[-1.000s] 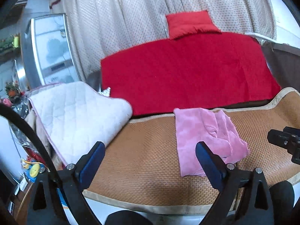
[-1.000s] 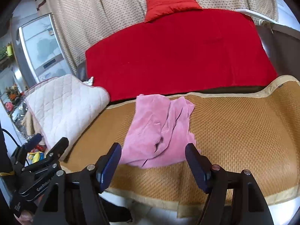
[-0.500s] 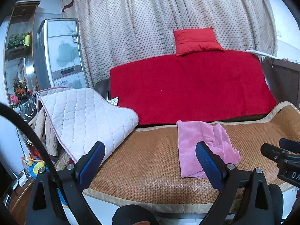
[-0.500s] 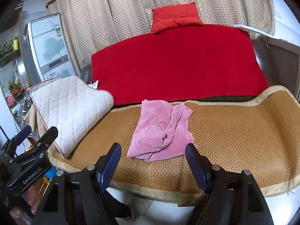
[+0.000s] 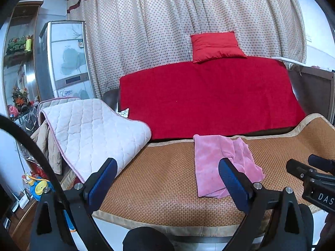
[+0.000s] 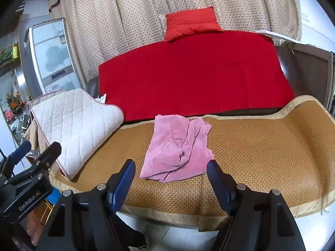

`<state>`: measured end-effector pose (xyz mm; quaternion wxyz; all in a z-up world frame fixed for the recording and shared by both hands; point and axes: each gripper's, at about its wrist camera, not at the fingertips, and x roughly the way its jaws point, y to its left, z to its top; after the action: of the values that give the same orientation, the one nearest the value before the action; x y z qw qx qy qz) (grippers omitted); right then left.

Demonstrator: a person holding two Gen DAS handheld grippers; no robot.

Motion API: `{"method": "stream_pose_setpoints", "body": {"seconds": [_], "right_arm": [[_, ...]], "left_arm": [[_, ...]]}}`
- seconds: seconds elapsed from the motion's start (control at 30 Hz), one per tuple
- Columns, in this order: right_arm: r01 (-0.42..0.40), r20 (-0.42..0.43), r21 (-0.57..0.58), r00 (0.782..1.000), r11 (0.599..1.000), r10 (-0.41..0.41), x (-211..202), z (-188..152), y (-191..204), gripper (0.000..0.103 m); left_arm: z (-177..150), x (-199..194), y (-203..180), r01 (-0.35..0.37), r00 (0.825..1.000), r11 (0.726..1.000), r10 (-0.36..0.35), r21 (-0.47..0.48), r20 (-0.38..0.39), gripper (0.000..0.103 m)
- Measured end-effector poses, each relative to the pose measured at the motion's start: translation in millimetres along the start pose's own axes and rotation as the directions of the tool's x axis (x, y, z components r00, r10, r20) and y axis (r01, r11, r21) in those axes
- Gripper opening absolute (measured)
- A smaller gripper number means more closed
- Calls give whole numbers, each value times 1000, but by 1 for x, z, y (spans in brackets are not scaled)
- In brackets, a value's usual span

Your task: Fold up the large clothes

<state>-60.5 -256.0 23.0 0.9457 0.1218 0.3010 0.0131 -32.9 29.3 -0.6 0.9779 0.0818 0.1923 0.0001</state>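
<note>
Sofa seat with a woven mat (image 6: 261,146) is the work surface. Both the left gripper (image 5: 167,179) and right gripper (image 6: 170,179) hang released and empty, held short of the pink garment (image 6: 178,148), which lies rumpled mid-mat, probably so both can reach its edges.

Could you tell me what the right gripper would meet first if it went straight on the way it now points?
Most likely the pink garment on the woven mat; the open right gripper frames it, though depth is uncertain.
</note>
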Motion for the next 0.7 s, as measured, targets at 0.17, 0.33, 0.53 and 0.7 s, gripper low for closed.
{"method": "stream_pose_setpoints", "body": {"seconds": [0.17,0.33,0.53,0.7], "right_arm": [[6,-5,0,1000,1000,-6,1,0,0,74],[8,-15,-2,1000,1000,-8,5,-3,2,74],[25,-15,1,1000,1000,-25,7,-4,2,75],[24,-13,-11,1000,1000,-24,8,-5,9,74]], "left_arm": [[-3,1,-4,0,1000,1000,0,1,-3,97],[-4,5,-4,4,1000,1000,-4,-3,-7,97],[-8,11,-2,11,1000,1000,-11,-4,-22,97],[-10,14,0,17,999,1000,-17,-12,-29,97]]}}
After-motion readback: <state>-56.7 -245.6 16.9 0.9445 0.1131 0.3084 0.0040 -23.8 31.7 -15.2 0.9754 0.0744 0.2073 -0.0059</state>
